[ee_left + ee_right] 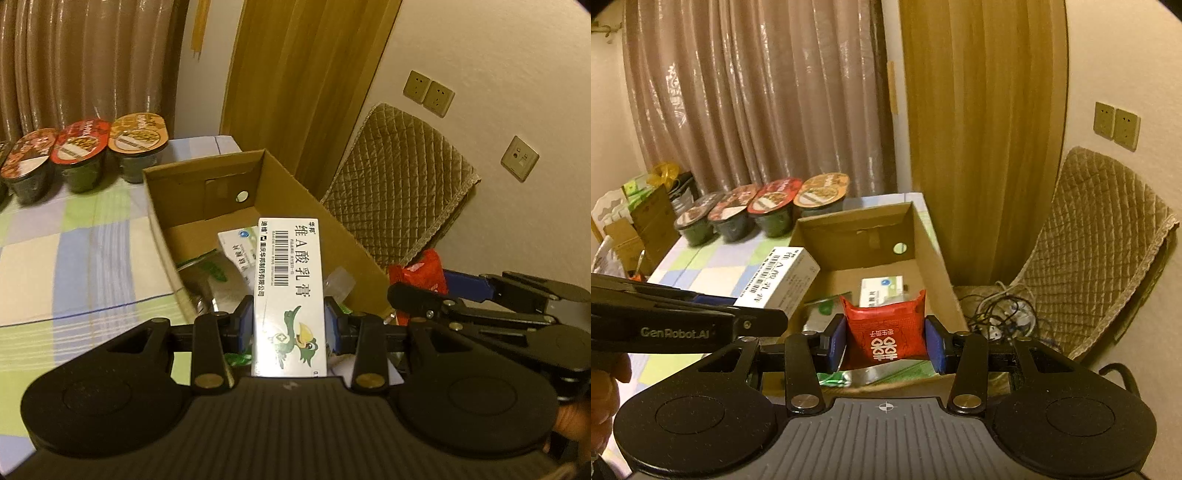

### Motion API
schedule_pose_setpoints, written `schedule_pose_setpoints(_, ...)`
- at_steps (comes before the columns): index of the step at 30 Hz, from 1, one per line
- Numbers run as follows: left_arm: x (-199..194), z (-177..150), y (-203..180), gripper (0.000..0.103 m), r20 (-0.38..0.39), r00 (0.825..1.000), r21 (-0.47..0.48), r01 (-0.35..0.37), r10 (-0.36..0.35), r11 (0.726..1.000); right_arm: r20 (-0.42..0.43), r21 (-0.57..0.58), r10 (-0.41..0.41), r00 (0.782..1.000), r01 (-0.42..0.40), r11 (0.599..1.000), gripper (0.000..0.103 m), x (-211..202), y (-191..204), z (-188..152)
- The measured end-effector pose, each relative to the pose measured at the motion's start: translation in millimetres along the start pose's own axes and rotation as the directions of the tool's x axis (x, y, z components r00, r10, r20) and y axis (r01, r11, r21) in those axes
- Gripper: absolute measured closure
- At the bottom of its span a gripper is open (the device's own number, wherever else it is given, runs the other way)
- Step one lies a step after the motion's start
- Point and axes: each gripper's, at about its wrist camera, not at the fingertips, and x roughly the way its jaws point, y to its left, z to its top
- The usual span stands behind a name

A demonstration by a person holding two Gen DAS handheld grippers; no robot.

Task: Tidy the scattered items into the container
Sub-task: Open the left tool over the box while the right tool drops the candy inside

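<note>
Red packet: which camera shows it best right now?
Right wrist view: the red packet sits centred between the right gripper's jaws, print readable. Left wrist view shows only a corner behind the cardboard box.

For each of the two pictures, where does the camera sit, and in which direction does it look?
Left wrist: on the left gripper, looking forward over the cardboard box; jaws shut on the white ointment box; the right gripper shows.
Right wrist: on the right gripper, looking into the same box; jaws shut on the red packet; a hand shows.
Shared: box, noodle bowls, quilted chair.
</note>
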Motion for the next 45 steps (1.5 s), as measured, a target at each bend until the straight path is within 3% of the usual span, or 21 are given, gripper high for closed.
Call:
schedule_pose_setpoints(8, 30.1, 13.2, 5.5, 0.068, -0.009, 1.0, -0.05, 0.004, -0.004, 0.999, -0.003, -0.005, -0.006, 1.0, 0.006, 1.0, 0.056, 19.4, -8.3, 10.8)
schedule_pose_setpoints(9, 33.2, 14.8, 7.9, 0.053, -0.013, 1.0, -0.059, -0.004, 0.003, 0.998, -0.003, -0.005, -0.006, 1.0, 0.006, 1.0, 0.056, 21.0, -8.5, 11.3)
schedule_pose_setpoints(10, 35.2, 16.3, 9.9, 0.045, -0.013, 1.0, -0.065, -0.013, 0.012, 0.998, -0.003, -0.006, -0.006, 1.0, 0.006, 1.0, 0.056, 22.0, -8.4, 11.5)
schedule_pose_setpoints(11, 35.8, 17.1, 11.9, 0.044, -0.01, 1.0, -0.066, -0.016, 0.015, 0.998, -0.005, -0.007, -0.005, 1.0, 0.005, 1.0, 0.056, 22.8, -8.4, 11.3)
schedule_pose_setpoints(22, 19.1, -4.1, 46.5, 0.044, -0.01, 0.997, -0.117, -0.071, 0.07, 0.991, -0.032, -0.022, 0.002, 0.999, -0.002, 1.0, 0.056, 32.6, -1.3, 8.0)
schedule_pose_setpoints(36, -0.5, -15.6, 60.8, 0.035, 0.0, 0.995, -0.129, -0.101, 0.102, 0.986, -0.015, -0.073, 0.034, 0.999, -0.035, 0.997, 0.055, 44.4, 24.1, 23.2)
schedule_pose_setpoints(38, -1.1, -16.3, 60.9, 0.033, 0.001, 0.995, -0.129, -0.102, 0.103, 0.986, -0.006, -0.1, 0.044, 0.999, -0.044, 0.994, 0.033, 48.1, 28.0, 25.1)
schedule_pose_setpoints(39, -0.8, -16.2, 60.9, 0.031, 0.0, 0.995, -0.131, -0.103, 0.103, 0.986, 0.008, -0.11, 0.027, 1.0, -0.026, 0.994, 0.017, 49.1, 29.8, 25.7)
schedule_pose_setpoints(45, -2.7, -19.6, 66.5, 0.03, -0.005, 0.994, -0.14, -0.111, 0.111, 0.984, 0.011, -0.071, 0.025, 1.0, -0.024, 0.997, 0.017, 52.1, 23.0, 25.9)
